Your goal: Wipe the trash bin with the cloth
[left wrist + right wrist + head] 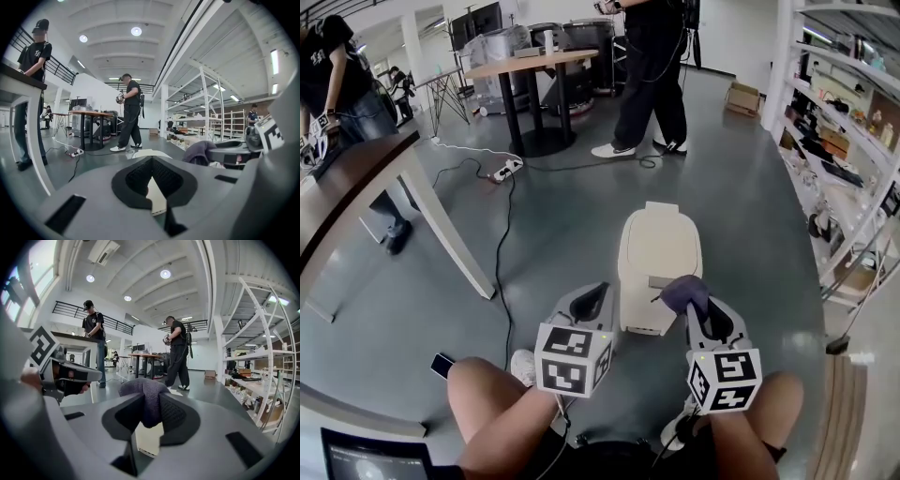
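lab/workshop: metal shelving, cables, worktables.

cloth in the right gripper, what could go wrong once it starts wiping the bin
The dark purple cloth is a bunched wad pinched in the right gripper, so dragging might pull it free or let the jaws scrape the cream plastic trash bin. The bin stands free on the smooth grey floor, and the left gripper is shut on nothing beside it, so a push could slide or tip it.
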Available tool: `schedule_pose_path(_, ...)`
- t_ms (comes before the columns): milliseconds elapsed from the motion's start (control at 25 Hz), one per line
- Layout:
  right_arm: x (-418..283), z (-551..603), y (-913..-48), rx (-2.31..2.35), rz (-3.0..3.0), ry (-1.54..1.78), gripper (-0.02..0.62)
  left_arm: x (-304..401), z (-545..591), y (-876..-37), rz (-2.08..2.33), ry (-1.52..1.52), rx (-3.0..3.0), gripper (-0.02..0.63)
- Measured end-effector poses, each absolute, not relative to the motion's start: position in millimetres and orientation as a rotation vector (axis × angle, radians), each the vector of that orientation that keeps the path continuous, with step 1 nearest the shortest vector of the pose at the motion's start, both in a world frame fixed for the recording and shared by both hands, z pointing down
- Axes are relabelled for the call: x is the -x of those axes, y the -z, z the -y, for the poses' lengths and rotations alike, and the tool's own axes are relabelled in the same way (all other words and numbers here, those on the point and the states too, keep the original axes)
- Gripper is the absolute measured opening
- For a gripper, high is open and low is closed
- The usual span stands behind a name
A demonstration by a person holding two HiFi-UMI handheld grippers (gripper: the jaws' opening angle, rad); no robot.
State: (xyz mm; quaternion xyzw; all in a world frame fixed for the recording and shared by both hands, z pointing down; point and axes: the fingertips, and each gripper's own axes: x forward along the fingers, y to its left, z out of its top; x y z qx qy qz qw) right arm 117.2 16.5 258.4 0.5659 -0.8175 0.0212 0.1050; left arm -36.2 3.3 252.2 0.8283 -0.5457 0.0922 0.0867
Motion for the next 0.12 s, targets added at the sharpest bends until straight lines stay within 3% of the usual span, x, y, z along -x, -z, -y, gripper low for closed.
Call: schedule_pose_path(120,-120.5,-19.6,-260.4,-1.678,2.41,-0.048,0.091,29.6,-3.1,-254.6,1.61,-0.262,-2.483,0.0)
